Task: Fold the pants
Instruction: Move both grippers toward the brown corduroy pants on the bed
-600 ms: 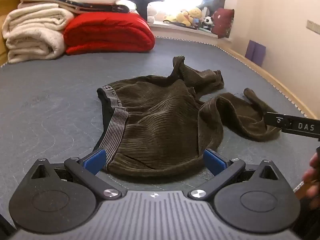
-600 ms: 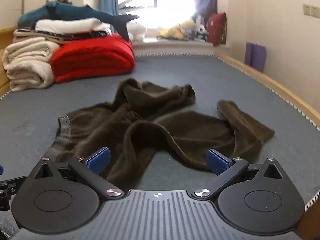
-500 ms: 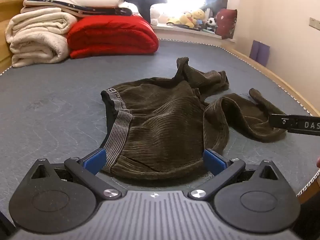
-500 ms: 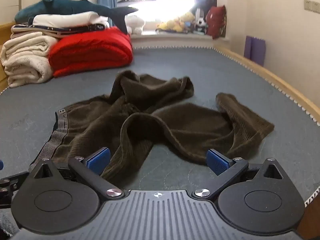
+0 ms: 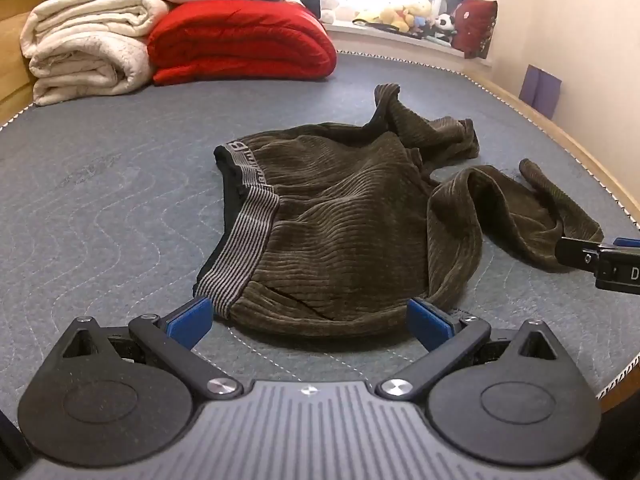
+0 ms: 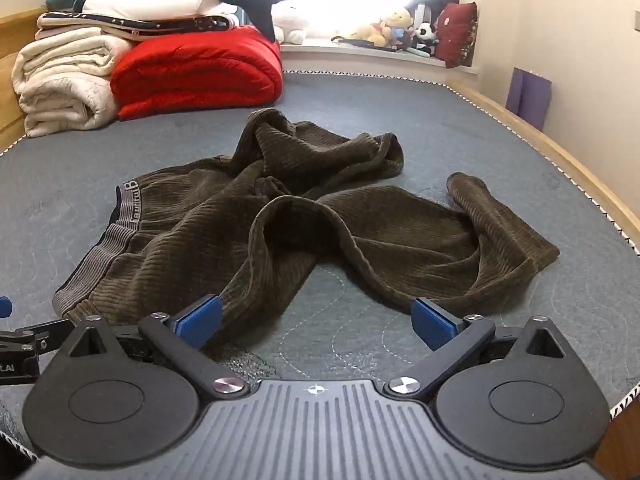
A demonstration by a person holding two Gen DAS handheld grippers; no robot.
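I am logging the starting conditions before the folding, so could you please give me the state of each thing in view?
pants: crumpled, unfolded, legs twisted, lying on the mattress.
left gripper: open, holding nothing, at the waistband end.
right gripper: open, holding nothing, over a leg.
red blanket: folded.
white blankets: folded, stacked.

Grey quilted mattress point(image 5: 100, 208), crumpled pants point(image 5: 344, 232), folded blankets point(image 5: 240, 40)
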